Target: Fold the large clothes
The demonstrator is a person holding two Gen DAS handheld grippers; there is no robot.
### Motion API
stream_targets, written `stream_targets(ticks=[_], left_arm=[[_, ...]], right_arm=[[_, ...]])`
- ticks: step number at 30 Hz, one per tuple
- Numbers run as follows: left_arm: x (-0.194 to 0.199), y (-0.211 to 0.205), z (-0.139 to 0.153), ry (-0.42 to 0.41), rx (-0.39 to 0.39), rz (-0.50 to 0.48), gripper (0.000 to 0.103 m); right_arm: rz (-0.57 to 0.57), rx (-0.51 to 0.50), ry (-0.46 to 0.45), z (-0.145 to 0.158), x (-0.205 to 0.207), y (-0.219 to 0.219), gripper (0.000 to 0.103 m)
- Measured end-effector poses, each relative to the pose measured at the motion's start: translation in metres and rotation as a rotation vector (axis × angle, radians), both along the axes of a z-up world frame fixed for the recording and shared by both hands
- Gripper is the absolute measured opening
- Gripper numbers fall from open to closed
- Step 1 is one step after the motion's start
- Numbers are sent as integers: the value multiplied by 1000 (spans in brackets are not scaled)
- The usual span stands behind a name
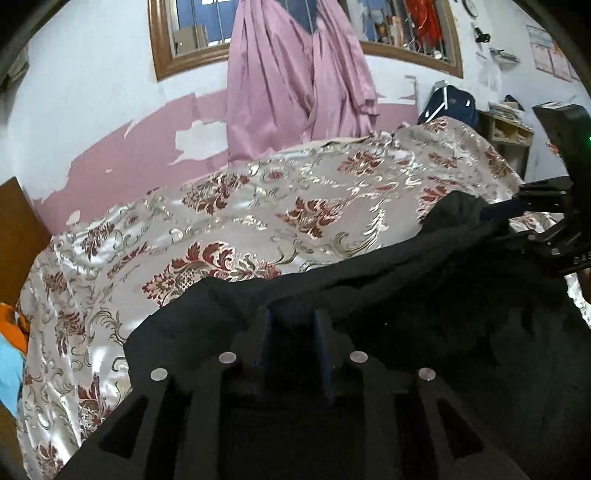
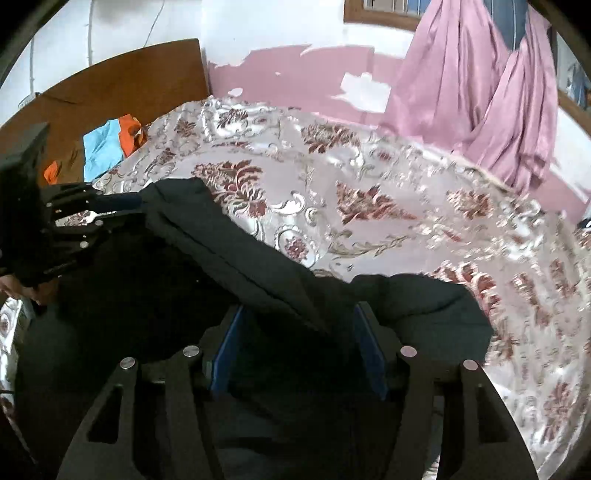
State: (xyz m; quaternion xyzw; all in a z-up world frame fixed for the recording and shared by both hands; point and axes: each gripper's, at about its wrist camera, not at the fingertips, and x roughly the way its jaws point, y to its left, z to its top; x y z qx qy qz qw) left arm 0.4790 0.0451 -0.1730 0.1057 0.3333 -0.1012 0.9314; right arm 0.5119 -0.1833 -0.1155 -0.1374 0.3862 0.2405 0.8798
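Both grippers (image 1: 293, 325) (image 2: 299, 325) along black garment's (image 1: 406, 288) left-right edge

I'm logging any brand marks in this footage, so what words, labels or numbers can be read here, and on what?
"DAS": pale letters, cut off by the frame edge, on the right gripper body in the left wrist view.
Papers on the wall: too small and blurred to read.
Wall clock: face unreadable.
Black garment and bedspread: no text.
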Motion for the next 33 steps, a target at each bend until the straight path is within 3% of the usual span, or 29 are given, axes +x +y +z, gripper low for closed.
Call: stream_targets(ticks=[1, 3, 6, 8, 11, 12, 13, 15, 17, 19, 22, 24, 26, 29, 33], left_arm=[[5, 1, -4, 15, -1, 4, 23], [8, 1, -11, 40, 9, 8, 23], [-5, 3, -7, 16, -39, -39, 24], [-2, 2, -6, 6, -30, -43, 29], [18, 3, -9, 50, -53, -32, 29], [25, 3, -11, 65, -63, -26, 29], [29, 5, -15, 81, -75, -22, 23], [32, 10, -17, 87, -96, -6, 3], [17, 22, -5, 38, -192, -12, 3], [-16, 26, 16, -52, -225, -53, 3], [-61, 16, 18, -104, -188, -123, 3], [-67, 3, -13, -25, -126, -134, 3], [-70, -3, -34, 20, -79, -109, 3], [-88, 1, -21, -14, -100, -104, 2], [-92, 15, 10, -7, -174, -120, 2]], right_arm=[[-3, 12, 9, -3, 4, -1, 51], [-8, 11, 19, -5, 4, -2, 31], [-12, 13, 35, -10, -1, -4, 31], [-5, 21, 45, -13, -1, -6, 31], [-11, 26, 49, -16, 7, -7, 30], [-9, 41, 49, -16, 10, -7, 15], [-5, 36, 37, -16, 11, -5, 11], [-8, 44, 39, -18, 13, -6, 10], [-3, 87, 47, -16, 8, -12, 9], [7, 143, 43, -7, -6, -22, 9], [44, 163, -1, 8, -41, -34, 8], [51, 175, 0, 2, -62, -40, 8], [55, 89, 14, -23, -68, -36, 8], [26, -5, 56, -70, -67, -31, 8], [44, -75, -3, -71, -73, -22, 8]])
